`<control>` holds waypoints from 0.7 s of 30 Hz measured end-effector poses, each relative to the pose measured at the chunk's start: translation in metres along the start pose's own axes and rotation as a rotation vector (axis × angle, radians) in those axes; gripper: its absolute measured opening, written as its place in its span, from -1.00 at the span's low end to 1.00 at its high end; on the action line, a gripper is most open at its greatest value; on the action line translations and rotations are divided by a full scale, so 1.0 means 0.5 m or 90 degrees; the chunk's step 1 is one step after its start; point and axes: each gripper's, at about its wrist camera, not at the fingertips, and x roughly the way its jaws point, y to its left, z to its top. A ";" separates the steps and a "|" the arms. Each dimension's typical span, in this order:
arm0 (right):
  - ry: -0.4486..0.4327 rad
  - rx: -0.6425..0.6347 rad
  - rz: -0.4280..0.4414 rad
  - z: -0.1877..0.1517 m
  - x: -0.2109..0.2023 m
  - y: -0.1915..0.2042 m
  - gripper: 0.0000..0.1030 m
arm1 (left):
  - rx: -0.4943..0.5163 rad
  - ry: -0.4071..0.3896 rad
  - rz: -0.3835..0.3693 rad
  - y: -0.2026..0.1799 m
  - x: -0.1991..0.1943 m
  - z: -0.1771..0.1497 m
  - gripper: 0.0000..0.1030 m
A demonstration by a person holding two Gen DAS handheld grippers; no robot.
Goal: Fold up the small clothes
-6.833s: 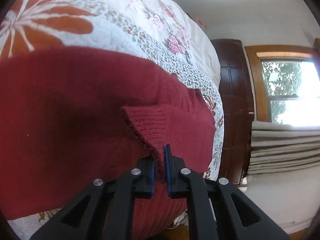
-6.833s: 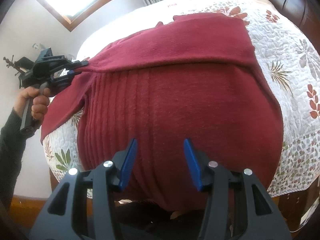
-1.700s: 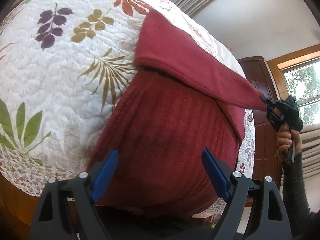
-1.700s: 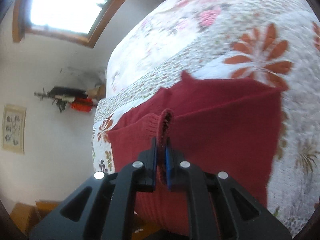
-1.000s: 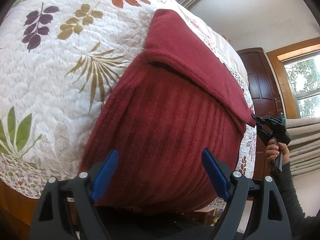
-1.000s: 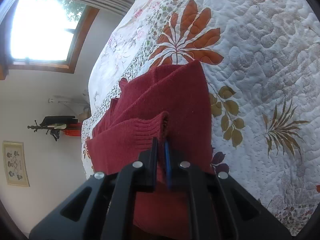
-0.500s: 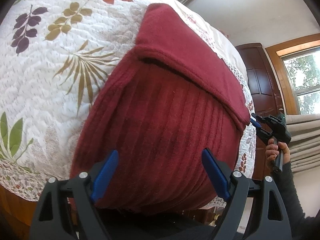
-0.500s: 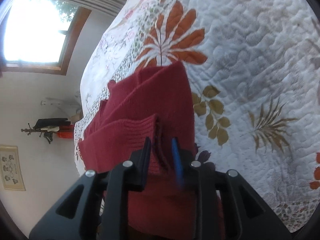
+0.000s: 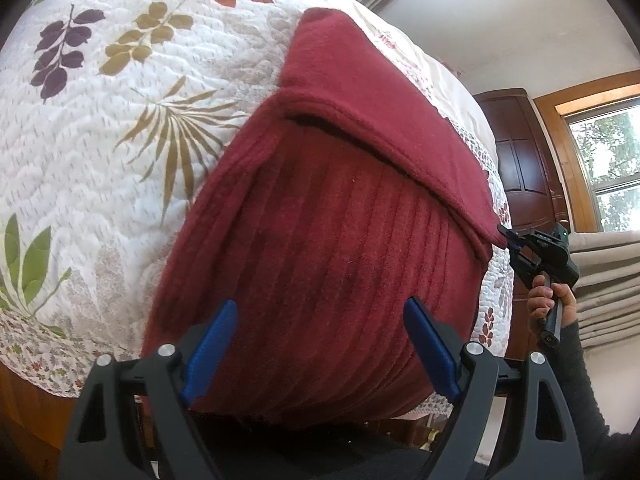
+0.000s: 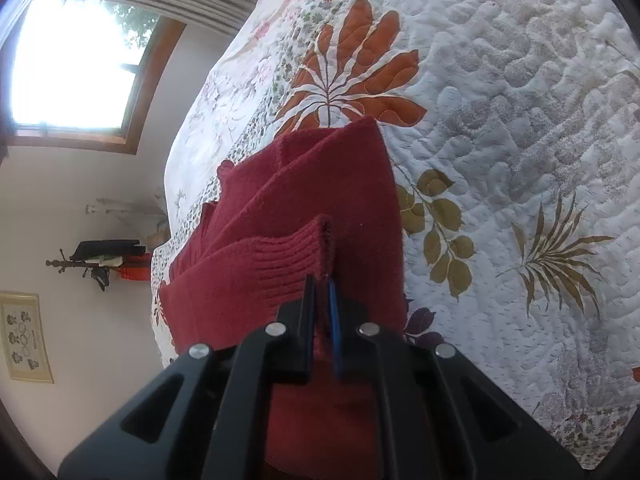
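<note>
A dark red knitted sweater [image 9: 328, 248] lies on a bed covered by a white quilt [image 9: 100, 128] with printed leaves. The sweater is near the edge of the bed, and its lower part hangs a little over that edge. One sleeve [image 9: 384, 120] is folded across the body of the sweater, from the far side to the near right corner.

The left gripper [image 9: 320, 340] hovers above the ribbed body of the sweater. Its jaws stand wide apart and hold nothing; the blue pads [image 9: 210, 340] are over the cloth, but I cannot tell if they touch it.

The right gripper [image 10: 322, 292] is at the ribbed cuff [image 10: 288, 260] of the sleeve. Its jaws are narrow, with the edge of the cuff between them, so it pinches the cuff. In the left wrist view the same gripper [image 9: 516, 242] is seen at the right corner of the sweater, held by a hand [image 9: 550, 298] in a dark sleeve.

Behind the bed there are a dark wooden cabinet [image 9: 524, 152] and a window [image 9: 604, 160]. In the right wrist view, a second window [image 10: 76, 72] and a framed picture [image 10: 24, 336] are on the wall.
</note>
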 end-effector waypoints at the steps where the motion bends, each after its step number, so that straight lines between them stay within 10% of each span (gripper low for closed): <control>1: 0.001 0.003 0.000 0.000 0.002 -0.003 -0.89 | 0.001 -0.001 -0.001 -0.001 -0.001 -0.001 0.66; 21: -0.016 -0.087 -0.036 -0.053 -0.011 0.016 -0.55 | -0.073 -0.042 0.014 0.054 -0.045 -0.024 0.72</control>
